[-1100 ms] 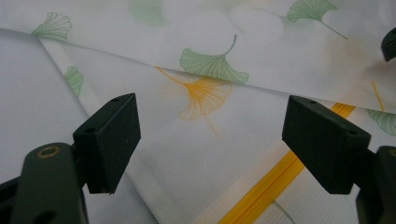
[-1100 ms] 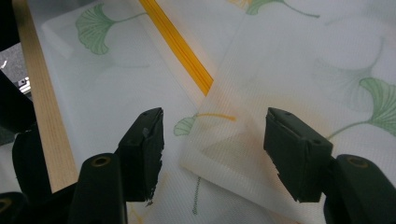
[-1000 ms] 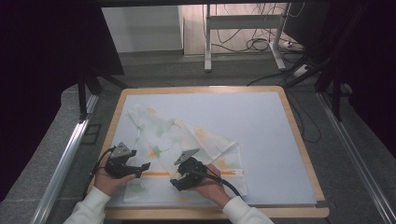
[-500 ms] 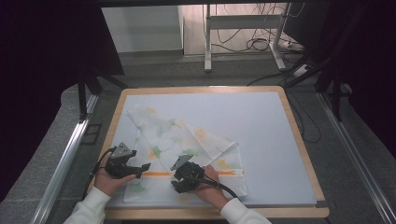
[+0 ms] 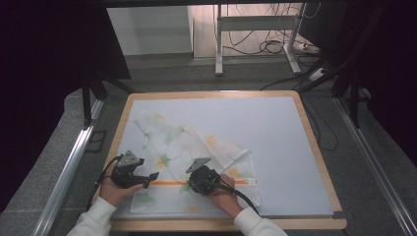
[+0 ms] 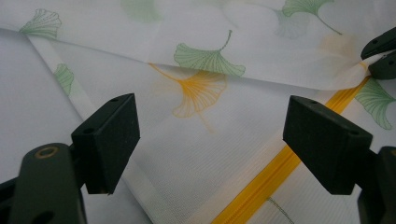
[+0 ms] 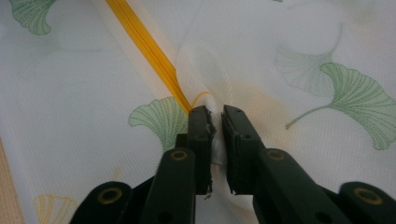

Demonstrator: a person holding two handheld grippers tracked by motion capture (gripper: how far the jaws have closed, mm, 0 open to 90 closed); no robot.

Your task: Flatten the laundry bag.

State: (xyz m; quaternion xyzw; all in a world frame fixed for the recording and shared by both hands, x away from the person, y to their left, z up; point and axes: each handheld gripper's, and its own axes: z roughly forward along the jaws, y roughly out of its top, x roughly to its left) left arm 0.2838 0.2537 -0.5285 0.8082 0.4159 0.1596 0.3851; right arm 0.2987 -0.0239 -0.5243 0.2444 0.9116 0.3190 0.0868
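Note:
A white cloth printed with green and yellow ginkgo leaves lies crumpled on the table, with a yellow stripe along its near part. My right gripper has just been closing and is now shut on a small raised fold of the cloth, right beside the yellow stripe. It sits at the cloth's near edge. My left gripper is held open just above the cloth, left of the right one. Nothing is between the left gripper's pads.
The cloth rests on a pale blue mat set in a wooden-edged table. Metal rails run along both sides. A desk frame and cables stand beyond the far edge.
The right gripper's jaws have closed onto a fold of the cloth by the yellow stripe. Both hands stay almost in place.

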